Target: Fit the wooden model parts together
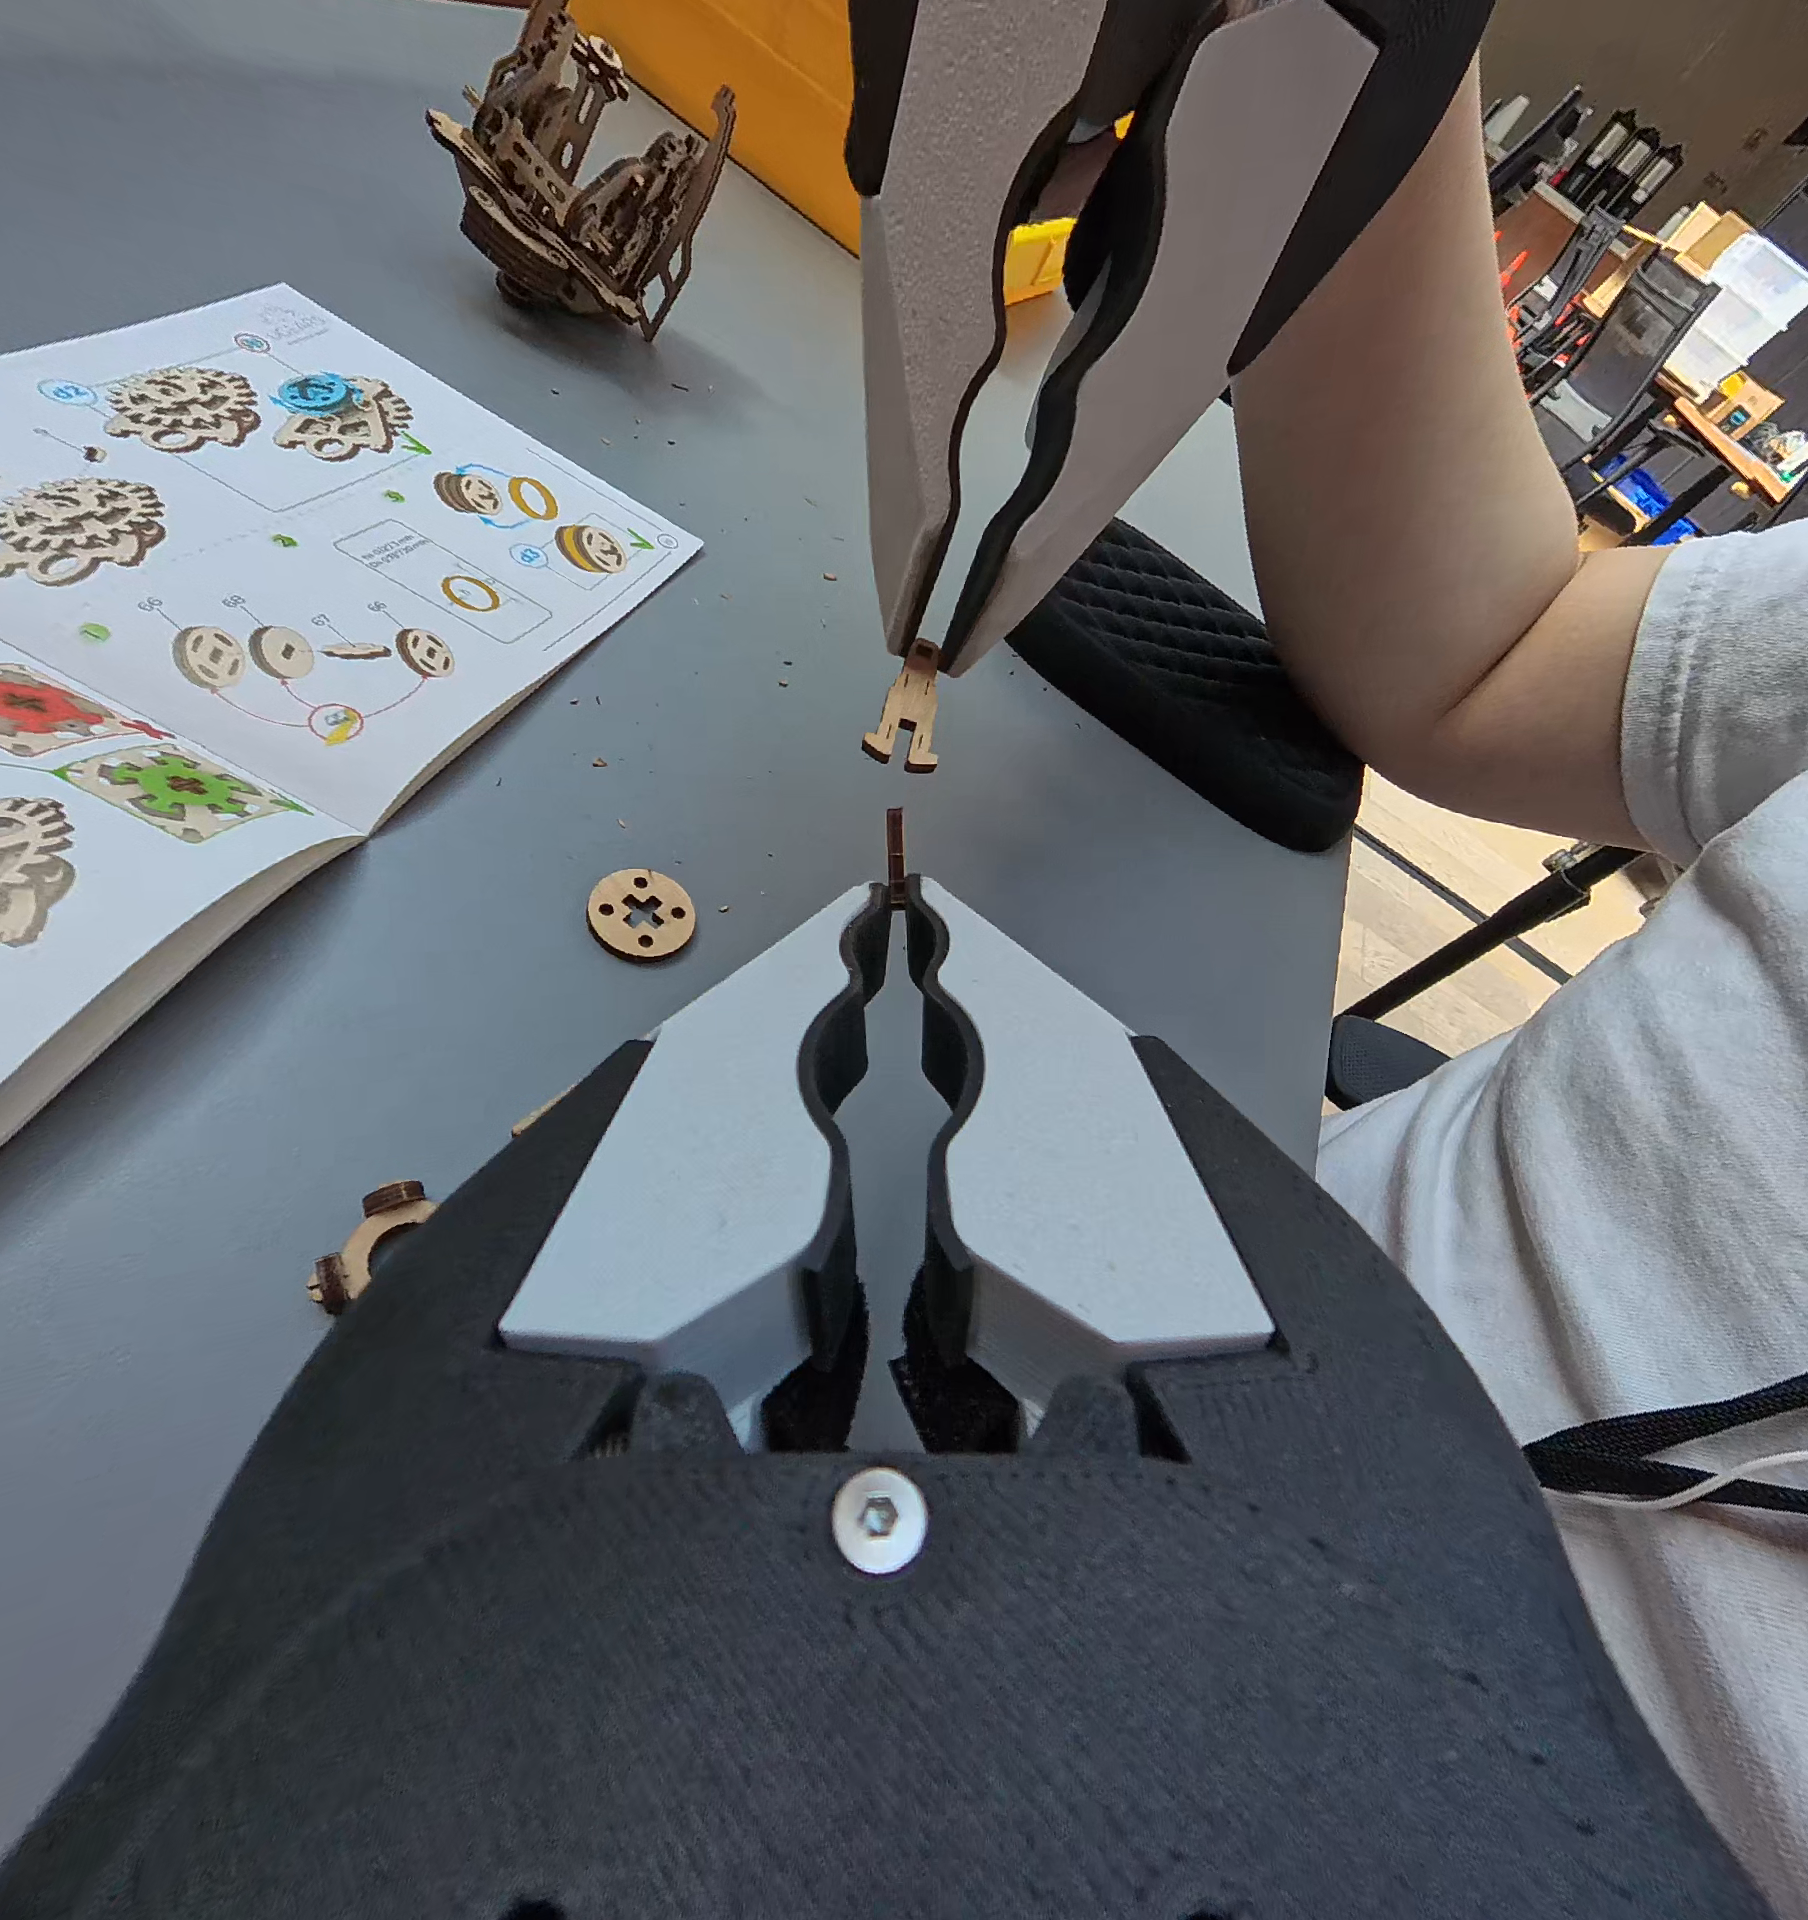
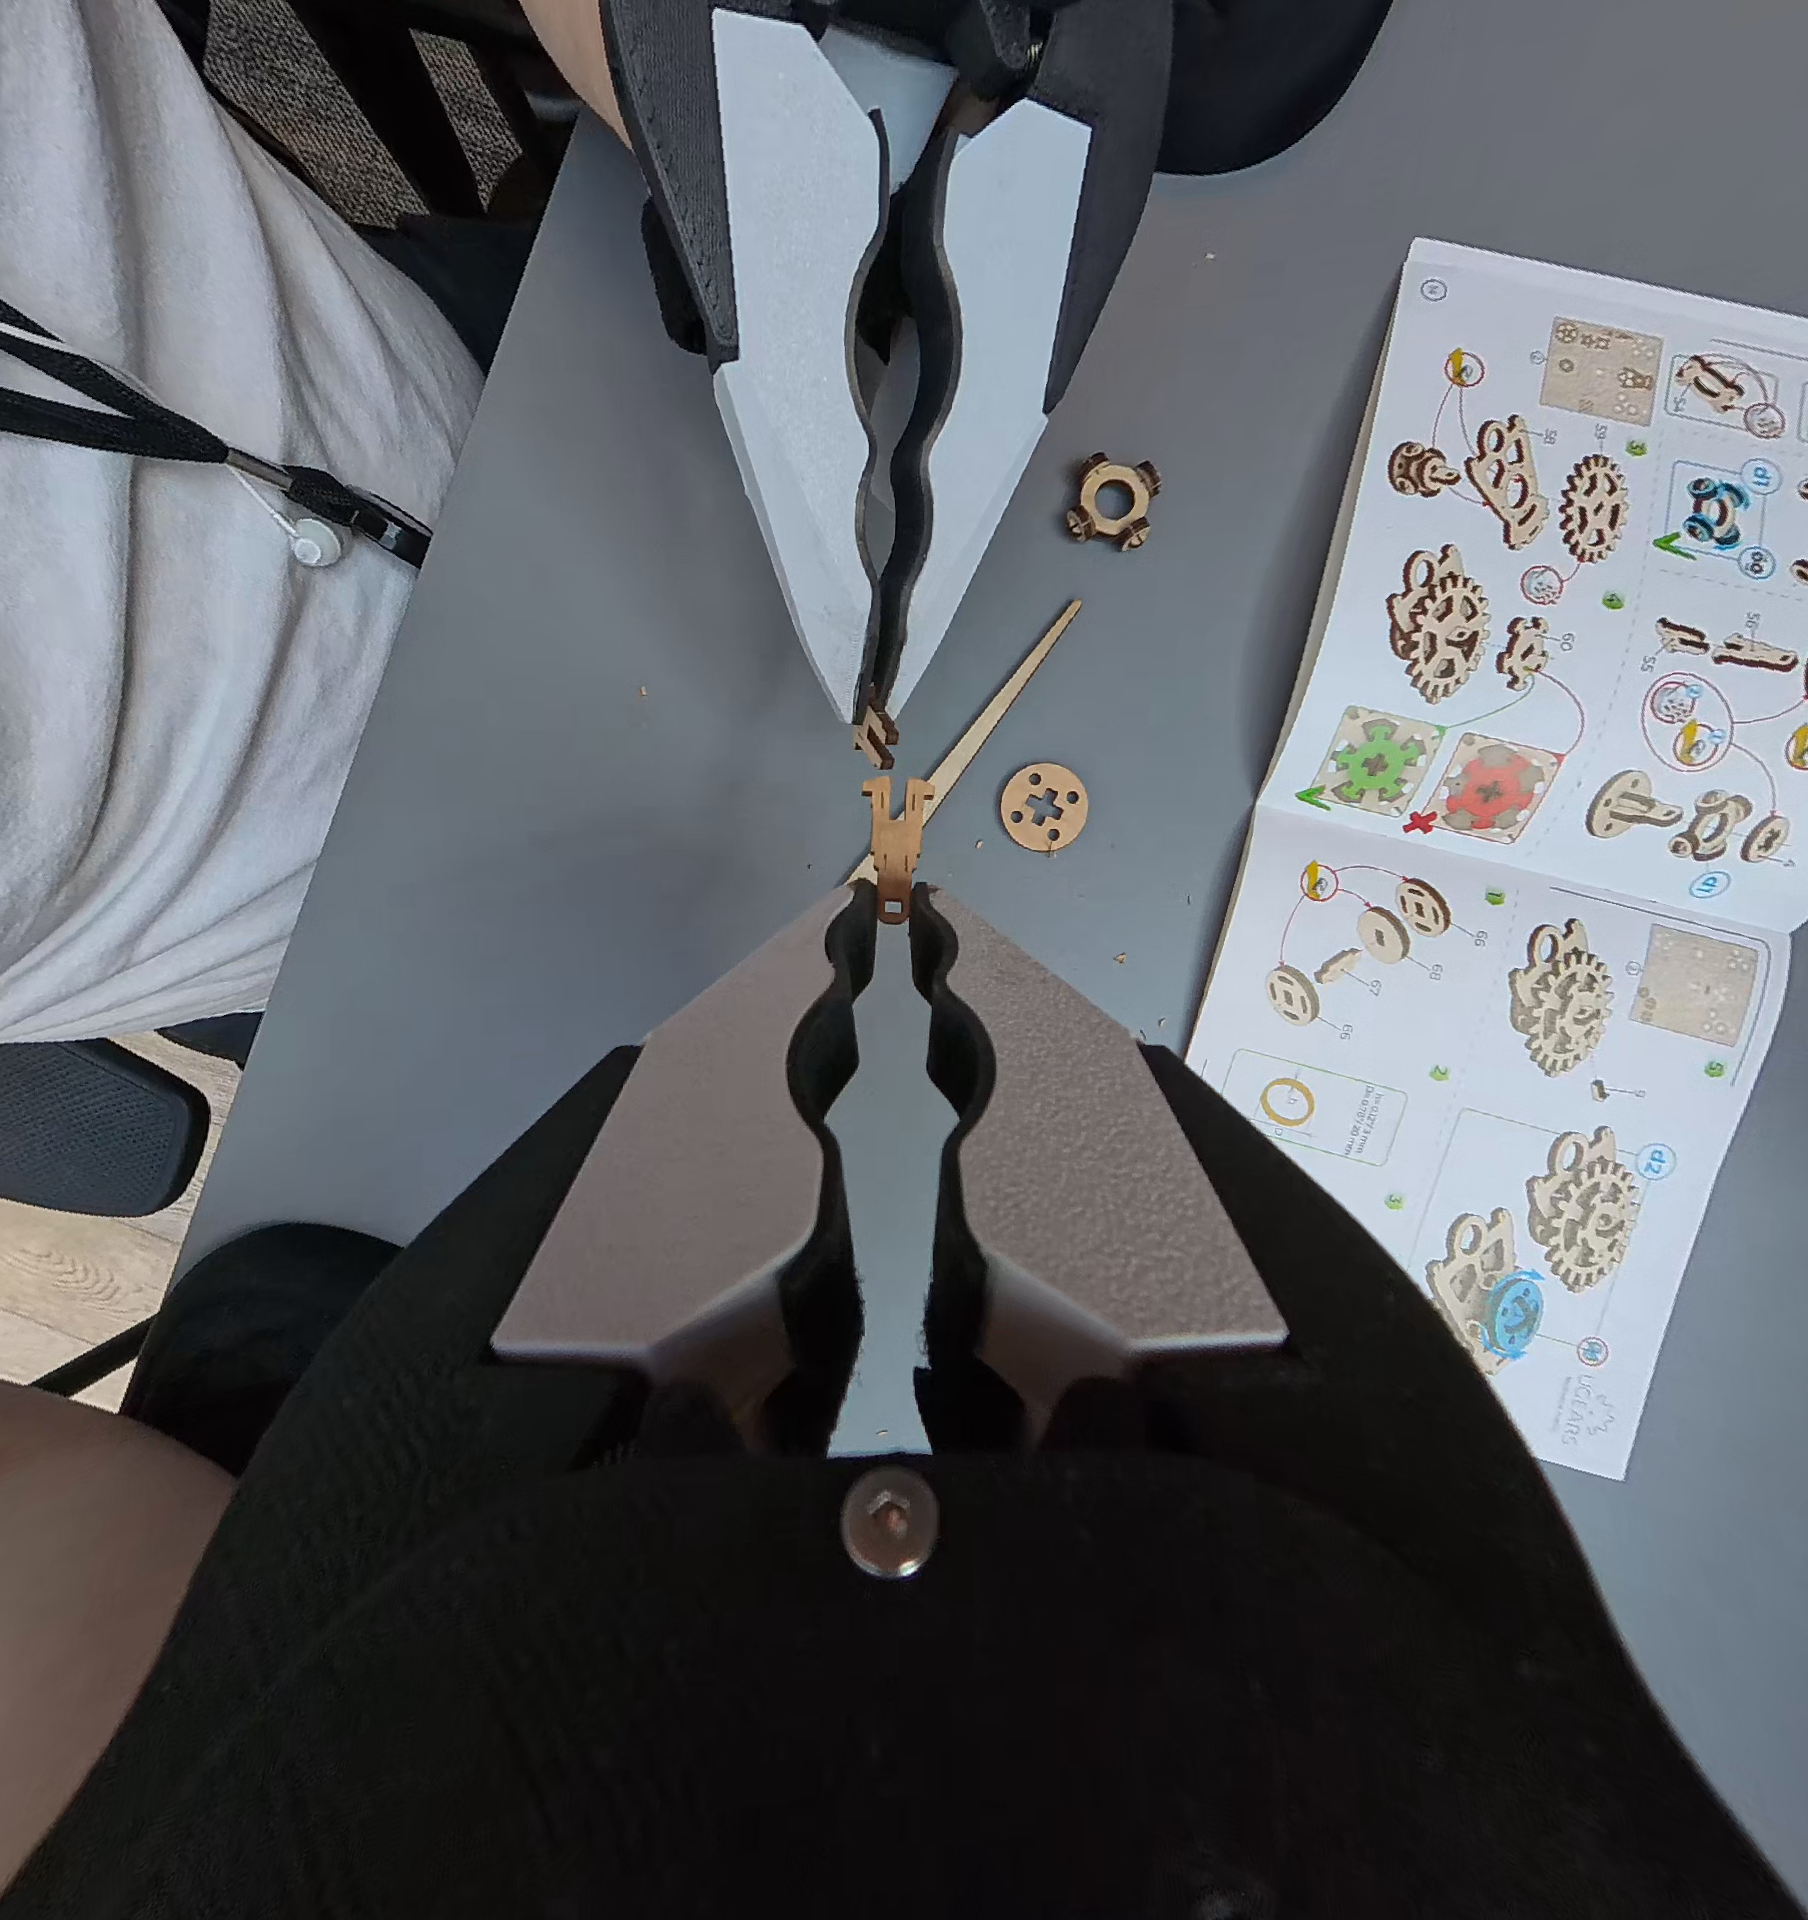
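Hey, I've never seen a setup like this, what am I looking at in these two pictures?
A person holds two hand-held grippers, each with a camera looking along its jaws. One picture is from the left gripper, the other from the right gripper; each also shows the other one opposite. The left grips a small dark wooden piece, the right a forked wooden piece, tips nearly meeting but apart. On the grey table lie an open instruction booklet, a round wooden disc, a ring-shaped part, a thin wooden stick and a partly built wooden model.
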Demonstrator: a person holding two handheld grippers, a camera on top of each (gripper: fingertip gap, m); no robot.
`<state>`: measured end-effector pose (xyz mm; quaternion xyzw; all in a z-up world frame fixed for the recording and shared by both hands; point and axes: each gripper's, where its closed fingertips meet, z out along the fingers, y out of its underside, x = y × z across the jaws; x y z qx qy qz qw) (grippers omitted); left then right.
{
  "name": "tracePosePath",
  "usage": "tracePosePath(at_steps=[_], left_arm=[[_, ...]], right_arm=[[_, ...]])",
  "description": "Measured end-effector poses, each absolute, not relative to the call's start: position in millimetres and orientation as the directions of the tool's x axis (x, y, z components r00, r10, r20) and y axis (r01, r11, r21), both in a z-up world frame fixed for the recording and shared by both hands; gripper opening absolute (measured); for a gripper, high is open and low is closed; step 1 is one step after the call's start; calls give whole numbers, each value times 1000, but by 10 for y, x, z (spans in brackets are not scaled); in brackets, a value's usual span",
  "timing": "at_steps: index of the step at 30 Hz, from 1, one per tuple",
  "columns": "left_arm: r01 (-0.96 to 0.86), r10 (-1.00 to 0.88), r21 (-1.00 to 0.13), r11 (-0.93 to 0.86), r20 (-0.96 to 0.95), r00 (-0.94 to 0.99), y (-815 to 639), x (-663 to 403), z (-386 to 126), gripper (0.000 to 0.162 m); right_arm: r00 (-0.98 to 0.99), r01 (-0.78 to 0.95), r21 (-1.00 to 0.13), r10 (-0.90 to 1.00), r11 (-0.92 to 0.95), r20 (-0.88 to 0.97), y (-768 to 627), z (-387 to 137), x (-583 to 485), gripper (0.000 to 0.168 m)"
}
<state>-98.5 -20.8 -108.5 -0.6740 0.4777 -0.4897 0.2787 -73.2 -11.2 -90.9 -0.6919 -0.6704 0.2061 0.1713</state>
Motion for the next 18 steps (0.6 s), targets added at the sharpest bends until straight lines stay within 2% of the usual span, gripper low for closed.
tracePosePath(at_steps=[11,18], left_arm=[[-376,-922,-848,-374,383,53,-221,-973,-1053,1],[-409,-933,-845,-346,354,59,-226,-973,-1103,1]], right_arm=[[-15,839,-543,997,-29,-77,-156,-887,-766,5],[-20,853,-521,995,-33,-95,-172,-952,-778,5]])
